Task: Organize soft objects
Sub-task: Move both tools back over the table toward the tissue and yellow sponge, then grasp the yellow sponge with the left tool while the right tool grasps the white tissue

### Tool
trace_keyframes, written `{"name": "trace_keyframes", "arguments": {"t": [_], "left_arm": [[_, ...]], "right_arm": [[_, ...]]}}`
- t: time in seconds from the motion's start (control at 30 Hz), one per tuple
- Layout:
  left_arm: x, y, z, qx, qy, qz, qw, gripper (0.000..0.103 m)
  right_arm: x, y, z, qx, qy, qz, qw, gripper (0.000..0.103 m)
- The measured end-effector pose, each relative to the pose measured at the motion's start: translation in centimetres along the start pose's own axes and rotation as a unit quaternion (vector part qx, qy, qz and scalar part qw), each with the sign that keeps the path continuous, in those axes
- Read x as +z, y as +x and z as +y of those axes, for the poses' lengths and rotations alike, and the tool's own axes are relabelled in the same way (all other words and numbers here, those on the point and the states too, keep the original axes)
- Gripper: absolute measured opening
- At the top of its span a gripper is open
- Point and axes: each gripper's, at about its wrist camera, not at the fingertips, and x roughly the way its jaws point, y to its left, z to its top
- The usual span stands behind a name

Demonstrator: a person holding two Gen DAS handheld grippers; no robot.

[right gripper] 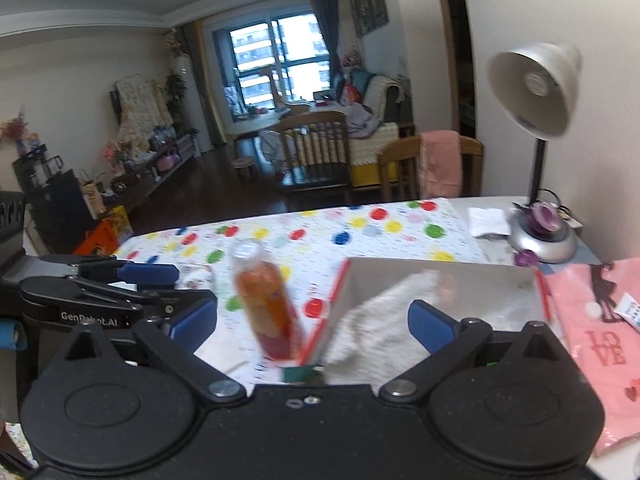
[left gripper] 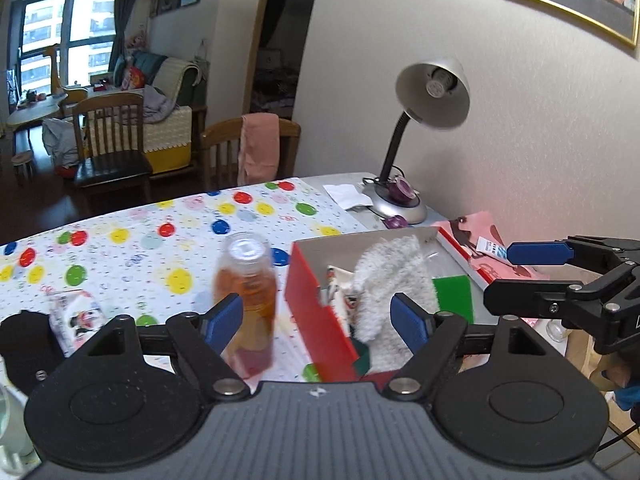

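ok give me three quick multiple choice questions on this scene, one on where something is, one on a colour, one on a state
1. Where is the white fluffy towel?
A. draped over a chair
B. in the red box
C. under the desk lamp

2. What colour is the liquid in the bottle?
A. orange
B. blue
C. clear

3. How is the left hand-held gripper?
A. shut on the bottle
B. shut on the towel
C. open, holding nothing

Answers:
1 B, the towel sits inside the box and hangs over its near edge.
2 A, orange shows through the bottle's clear wall.
3 C, its blue pads stand wide apart with nothing clamped between them.
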Motion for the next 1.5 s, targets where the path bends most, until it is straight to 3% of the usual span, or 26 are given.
{"name": "trace_keyframes", "arguments": {"t": [0.27,0.5,0.77,1.0,1.27,1.5], "left_arm": [[-1.7,-3.7,4.1,0.017,-0.010,-0.009,0.9998,0.084],[-4.0,-6.5,8.3,0.035,-0.018,-0.024,0.9989,0.103],[-6.4,-7.9,13.5,0.039,-0.045,-0.021,0.9980,0.103],[-9.5,-6.7,16.4,0.065,-0.061,-0.007,0.9960,0.103],[-12.8,-4.0,17.7,0.051,-0.029,0.015,0.9982,0.103],[-14.3,-0.8,19.6,0.029,-0.060,0.051,0.9965,0.103]], "right_arm": [[-0.2,1.5,5.3,0.022,-0.010,0.005,1.000,0.103],[-0.4,3.1,9.2,0.032,-0.024,0.017,0.999,0.103],[-0.3,6.0,12.8,0.034,-0.031,0.032,0.998,0.103],[-0.3,10.4,15.3,0.031,-0.037,0.061,0.997,0.103],[-1.5,15.7,18.0,0.021,-0.075,0.105,0.991,0.103],[-2.7,19.9,19.5,0.015,-0.098,0.151,0.984,0.102]]}}
